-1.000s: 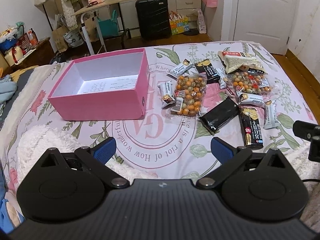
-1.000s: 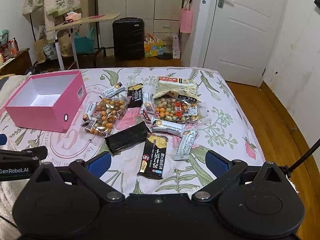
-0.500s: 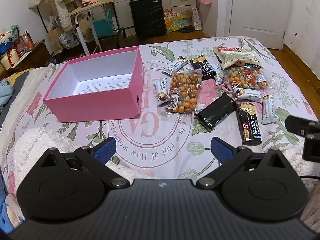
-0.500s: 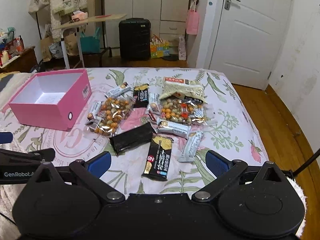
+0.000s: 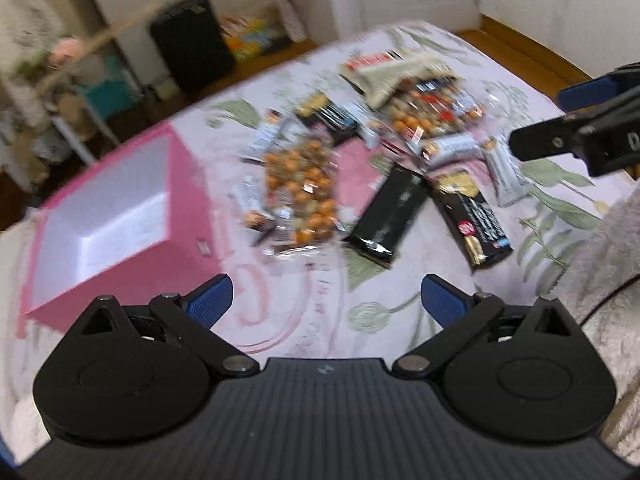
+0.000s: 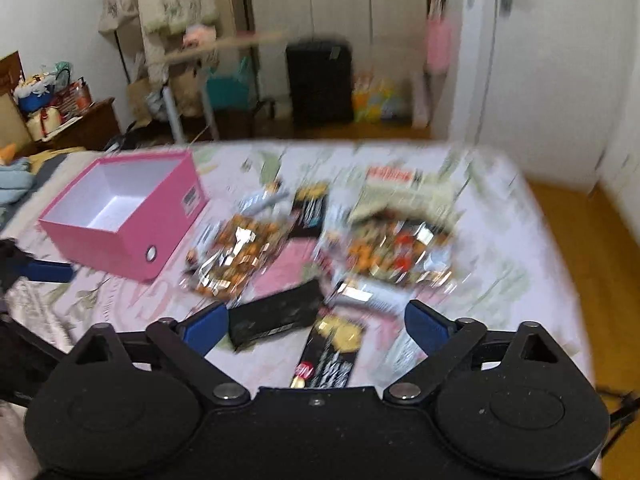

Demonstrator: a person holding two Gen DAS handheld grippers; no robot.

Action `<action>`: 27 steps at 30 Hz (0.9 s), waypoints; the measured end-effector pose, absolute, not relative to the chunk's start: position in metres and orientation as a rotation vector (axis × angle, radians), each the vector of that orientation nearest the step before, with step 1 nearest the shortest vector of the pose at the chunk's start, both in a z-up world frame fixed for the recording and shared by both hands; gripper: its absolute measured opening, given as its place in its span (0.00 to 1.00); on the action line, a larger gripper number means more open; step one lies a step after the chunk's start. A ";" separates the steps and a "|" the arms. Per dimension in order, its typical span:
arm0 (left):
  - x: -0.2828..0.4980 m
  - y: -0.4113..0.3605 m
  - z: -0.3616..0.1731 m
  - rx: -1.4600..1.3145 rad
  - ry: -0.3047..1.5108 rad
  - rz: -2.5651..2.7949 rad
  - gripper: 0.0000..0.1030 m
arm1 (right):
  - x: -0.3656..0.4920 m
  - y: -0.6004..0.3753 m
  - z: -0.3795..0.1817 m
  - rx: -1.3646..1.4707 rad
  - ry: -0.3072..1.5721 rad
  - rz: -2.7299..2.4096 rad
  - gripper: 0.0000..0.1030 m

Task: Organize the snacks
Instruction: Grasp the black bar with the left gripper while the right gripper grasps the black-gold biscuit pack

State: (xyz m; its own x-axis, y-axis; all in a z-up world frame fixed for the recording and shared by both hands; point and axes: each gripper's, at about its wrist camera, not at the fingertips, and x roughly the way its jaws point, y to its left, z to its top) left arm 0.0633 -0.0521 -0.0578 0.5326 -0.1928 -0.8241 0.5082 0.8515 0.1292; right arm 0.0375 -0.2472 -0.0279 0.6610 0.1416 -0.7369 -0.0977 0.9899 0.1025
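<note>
Your right gripper point(image 6: 314, 322), jaws just narrowing but empty, hangs nearest the black snack pack point(image 6: 276, 318), lying crosswise right of the pink box point(image 6: 124, 216).

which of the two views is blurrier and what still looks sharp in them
Both are motion-smeared. In the left wrist view the snacks and pink box streak, and the frame looks tilted. In the right wrist view the snack pile is smeared too, though the box stays fairly readable. Each camera's own gripper, left and right, stays sharp.

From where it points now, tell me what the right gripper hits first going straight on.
Probably the black-and-gold snack bar lying between the open right gripper fingers, with the plain black packet just left; blur leaves depth uncertain.
</note>
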 end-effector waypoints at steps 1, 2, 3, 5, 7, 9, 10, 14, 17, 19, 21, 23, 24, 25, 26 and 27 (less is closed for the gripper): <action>0.072 -0.053 -0.062 0.356 0.947 -0.469 0.98 | 0.045 -0.251 -0.034 0.073 0.867 0.140 0.90; 0.080 -0.054 -0.066 0.328 0.968 -0.506 0.98 | 0.053 -0.254 -0.040 0.081 0.899 0.142 0.89; 0.088 -0.055 -0.070 0.297 0.989 -0.532 0.97 | 0.059 -0.256 -0.046 0.083 0.930 0.146 0.88; 0.103 -0.059 -0.078 0.252 1.024 -0.584 0.97 | 0.070 -0.259 -0.058 0.087 0.984 0.155 0.85; 0.115 -0.065 -0.084 0.248 1.040 -0.604 0.97 | 0.080 -0.262 -0.070 0.115 1.043 0.175 0.84; 0.123 -0.074 -0.090 0.278 1.009 -0.624 0.94 | 0.089 -0.265 -0.081 0.152 1.086 0.193 0.80; 0.126 -0.078 -0.093 0.300 0.986 -0.631 0.90 | 0.092 -0.267 -0.087 0.172 1.105 0.196 0.79; 0.150 -0.088 -0.106 0.309 0.985 -0.745 0.83 | 0.098 -0.266 -0.110 0.201 1.151 0.226 0.61; 0.171 -0.093 -0.118 0.303 0.976 -0.788 0.76 | 0.101 -0.258 -0.121 0.147 1.194 0.218 0.60; 0.180 -0.098 -0.128 0.309 0.990 -0.824 0.72 | 0.104 -0.254 -0.125 0.118 1.215 0.214 0.62; 0.186 -0.102 -0.140 0.330 1.019 -0.845 0.66 | 0.109 -0.252 -0.132 0.123 1.255 0.222 0.65; 0.190 -0.104 -0.152 0.358 1.038 -0.868 0.61 | 0.114 -0.253 -0.138 0.116 1.282 0.193 0.75; 0.191 -0.103 -0.158 0.361 1.042 -0.888 0.61 | 0.117 -0.254 -0.142 0.115 1.301 0.165 0.81; 0.192 -0.102 -0.164 0.356 1.048 -0.913 0.61 | 0.119 -0.255 -0.147 0.124 1.326 0.141 0.81; 0.193 -0.101 -0.171 0.360 1.052 -0.910 0.61 | 0.121 -0.256 -0.151 0.133 1.351 0.128 0.81; 0.195 -0.100 -0.176 0.353 1.054 -0.910 0.62 | 0.123 -0.256 -0.156 0.142 1.374 0.124 0.81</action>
